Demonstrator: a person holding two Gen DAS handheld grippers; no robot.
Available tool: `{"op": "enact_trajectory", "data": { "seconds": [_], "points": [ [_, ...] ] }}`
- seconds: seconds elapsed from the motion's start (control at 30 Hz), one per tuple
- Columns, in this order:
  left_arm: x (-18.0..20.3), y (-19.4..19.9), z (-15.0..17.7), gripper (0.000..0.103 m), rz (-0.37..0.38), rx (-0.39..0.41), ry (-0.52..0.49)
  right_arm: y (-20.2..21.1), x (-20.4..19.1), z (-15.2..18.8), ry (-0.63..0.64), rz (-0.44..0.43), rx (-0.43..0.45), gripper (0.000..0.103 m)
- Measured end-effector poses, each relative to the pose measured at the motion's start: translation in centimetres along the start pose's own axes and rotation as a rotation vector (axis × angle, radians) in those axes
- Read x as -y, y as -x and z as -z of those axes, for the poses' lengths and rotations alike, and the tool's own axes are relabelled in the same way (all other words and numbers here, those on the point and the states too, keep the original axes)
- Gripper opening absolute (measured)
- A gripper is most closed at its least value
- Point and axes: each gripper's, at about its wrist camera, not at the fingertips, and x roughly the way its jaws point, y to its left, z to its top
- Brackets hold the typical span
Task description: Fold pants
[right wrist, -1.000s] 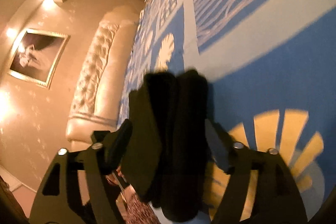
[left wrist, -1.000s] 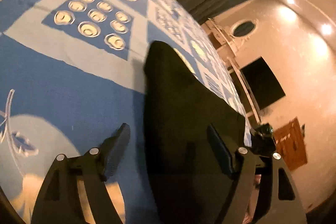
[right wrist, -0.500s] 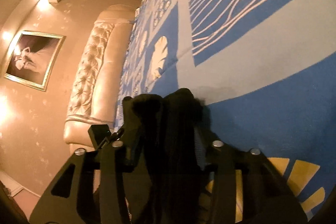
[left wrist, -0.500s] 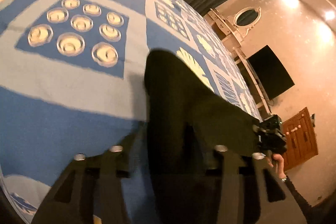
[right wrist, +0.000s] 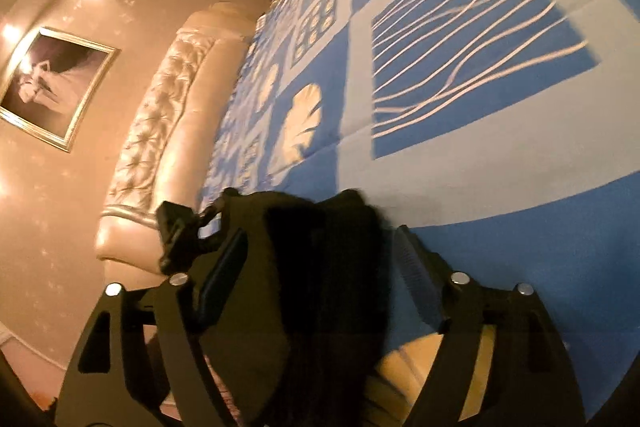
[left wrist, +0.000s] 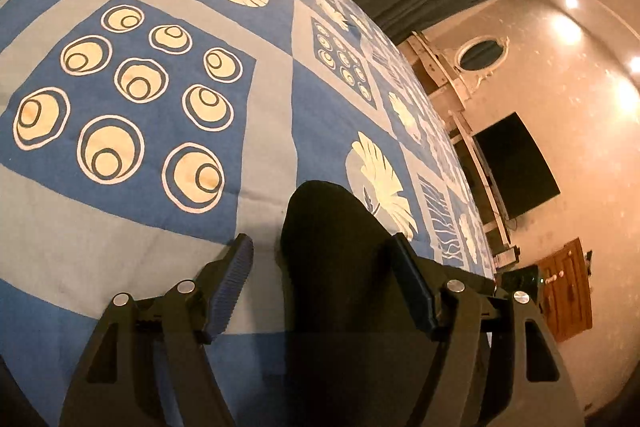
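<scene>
Pants point(left wrist: 336, 259) lie bunched on the bed point(left wrist: 264, 155) between the spread jaws of both the left gripper point(left wrist: 324, 287) and right gripper point(right wrist: 320, 275), neither pinching cloth; folding appears partly done, final fold and smoothing judged outstanding.

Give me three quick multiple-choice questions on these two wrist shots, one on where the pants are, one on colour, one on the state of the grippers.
1. The pants lie on:
A. a wooden floor
B. the patterned bedspread
C. a chair

2. The pants are:
A. black
B. red
C. white

3. The left gripper and right gripper are:
A. both shut on the cloth
B. both open
C. out of view

Answers:
1 B, blue patterned cover surrounds the cloth.
2 A, the fabric is dark throughout.
3 B, the fingers stand apart on either side of the cloth.
</scene>
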Motion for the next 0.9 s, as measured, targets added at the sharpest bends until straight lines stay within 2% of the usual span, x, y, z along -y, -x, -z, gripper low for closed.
{"op": "enact_trajectory", "data": {
  "seconds": [0.23,0.37,0.4,0.43,0.53,0.67,0.8,0.9],
  "points": [
    [0.4,-0.3,-0.1,0.070,-0.021,0.001,-0.010,-2.8,0.1,-1.4,-0.024,-0.065,-0.048,0.089],
    [0.5,-0.3,0.0,0.070,-0.033,0.004,-0.017,-3.7,0.2,-1.9,-0.031,-0.073,-0.062,0.088],
    [0.6,-0.3,0.1,0.070,-0.039,0.006,-0.021,-3.7,0.3,-1.8,-0.031,-0.065,-0.068,0.083],
    [0.7,-0.4,0.0,0.070,-0.043,0.008,-0.025,-3.7,0.4,-1.9,-0.029,-0.050,-0.074,0.072],
    [1.1,-0.5,0.1,0.070,-0.072,0.010,-0.051,-3.4,1.3,-1.6,-0.039,-0.021,-0.086,0.055],
    [2.0,-1.0,0.1,0.060,-0.154,0.007,-0.127,-3.2,1.6,-1.4,-0.043,-0.026,-0.069,0.051],
    [2.8,-1.3,0.1,0.046,-0.191,0.007,-0.188,-3.2,1.6,-1.2,-0.039,-0.028,-0.040,0.047],
    [3.3,-1.5,0.1,0.045,-0.222,0.020,-0.213,-3.2,1.6,-1.3,-0.038,-0.031,-0.024,0.045]
  ]
}}
